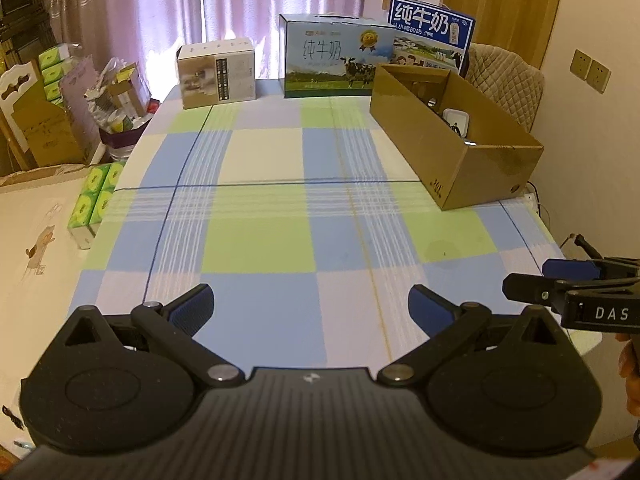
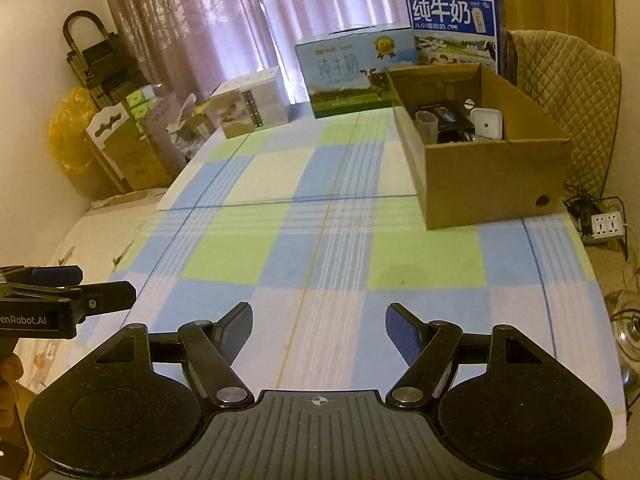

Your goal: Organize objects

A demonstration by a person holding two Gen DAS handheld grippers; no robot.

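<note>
An open brown cardboard box (image 1: 460, 152) (image 2: 492, 172) stands on the right side of the checked tablecloth (image 1: 280, 208) (image 2: 320, 220). Inside it lie a white square item (image 2: 485, 123) (image 1: 455, 121), a clear cup (image 2: 426, 122) and a dark object (image 2: 452, 124). My left gripper (image 1: 311, 310) hovers open over the near table edge, nothing between its blue pads. My right gripper (image 2: 319, 330) is likewise open and holds nothing. Each gripper shows at the side of the other's view, the right gripper (image 1: 532, 280) at the right edge and the left gripper (image 2: 104, 286) at the left edge.
At the far table edge stand a beige carton (image 1: 218, 74) (image 2: 252, 106), a milk carton with a cow (image 1: 334, 58) (image 2: 356, 72) and a blue milk carton (image 1: 434, 36) (image 2: 456, 28). Green tissue packs (image 1: 94, 200) lie left of the table. A quilted chair (image 2: 576, 112) and a power strip (image 2: 608, 224) are on the right.
</note>
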